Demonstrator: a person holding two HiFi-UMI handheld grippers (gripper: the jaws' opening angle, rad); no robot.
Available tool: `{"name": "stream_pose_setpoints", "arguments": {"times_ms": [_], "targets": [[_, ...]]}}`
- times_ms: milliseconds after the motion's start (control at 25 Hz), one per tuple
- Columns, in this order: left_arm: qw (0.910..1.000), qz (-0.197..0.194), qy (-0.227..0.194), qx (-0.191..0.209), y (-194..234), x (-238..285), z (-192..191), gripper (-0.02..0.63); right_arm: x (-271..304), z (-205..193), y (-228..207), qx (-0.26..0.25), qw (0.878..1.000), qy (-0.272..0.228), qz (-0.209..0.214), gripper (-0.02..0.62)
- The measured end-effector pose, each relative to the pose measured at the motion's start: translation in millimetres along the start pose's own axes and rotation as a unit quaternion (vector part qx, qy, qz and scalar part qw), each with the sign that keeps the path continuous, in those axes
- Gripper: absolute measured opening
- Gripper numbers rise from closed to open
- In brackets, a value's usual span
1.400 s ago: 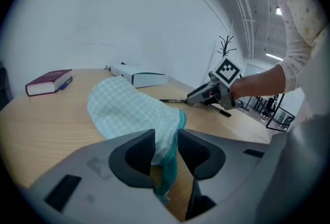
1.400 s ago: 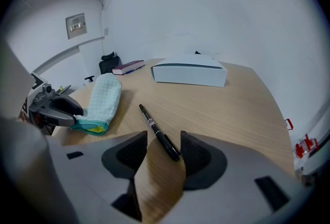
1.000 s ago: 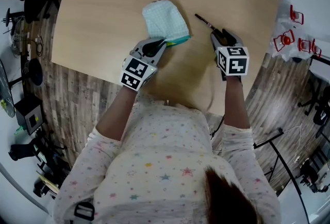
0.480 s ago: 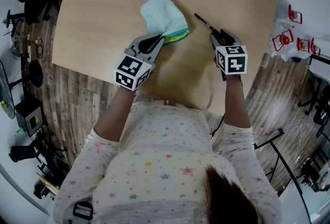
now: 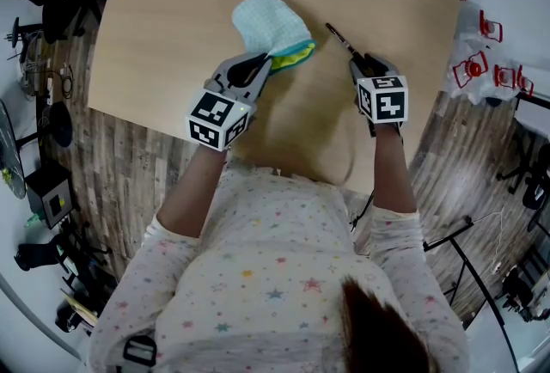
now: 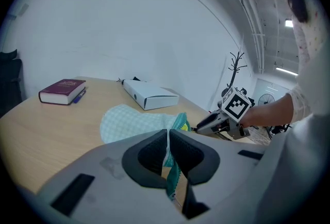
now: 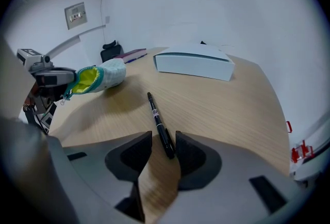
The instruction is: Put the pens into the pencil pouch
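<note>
left tool (image 6: 168, 141), pinching the pencil pouch (image 5: 262, 23) rim, has raised its mouth; right tool (image 7: 163, 148) spread around the pen (image 7: 157, 116), ready to grip.

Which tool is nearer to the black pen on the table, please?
Right. The right tool has the pen's near end between its open jaws; the left tool is off to the pen's left, clamped on the pouch's edge.
</note>
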State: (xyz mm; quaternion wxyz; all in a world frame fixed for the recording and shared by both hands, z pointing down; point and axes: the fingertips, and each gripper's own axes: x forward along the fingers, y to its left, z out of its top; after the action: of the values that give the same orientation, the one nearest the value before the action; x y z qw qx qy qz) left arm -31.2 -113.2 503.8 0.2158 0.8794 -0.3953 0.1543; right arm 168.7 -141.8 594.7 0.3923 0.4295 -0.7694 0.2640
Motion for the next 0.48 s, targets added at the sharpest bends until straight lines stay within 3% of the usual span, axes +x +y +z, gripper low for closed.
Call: {"name": "stream_pose_setpoints", "arguments": {"times_ms": [200,480], "targets": [[0.9999,0.007,-0.006,-0.006,3.0,-2.6,5.1,0.026,-1.2,0.7,2.0,0.002,1.000,0.000,-0.002,0.077],[0.9997,0.018,-0.016,-0.002,5.0,-8.3,16.2,0.026,-15.9,8.4,9.9,0.011,1.000,-0.023,0.016,0.063]]}}
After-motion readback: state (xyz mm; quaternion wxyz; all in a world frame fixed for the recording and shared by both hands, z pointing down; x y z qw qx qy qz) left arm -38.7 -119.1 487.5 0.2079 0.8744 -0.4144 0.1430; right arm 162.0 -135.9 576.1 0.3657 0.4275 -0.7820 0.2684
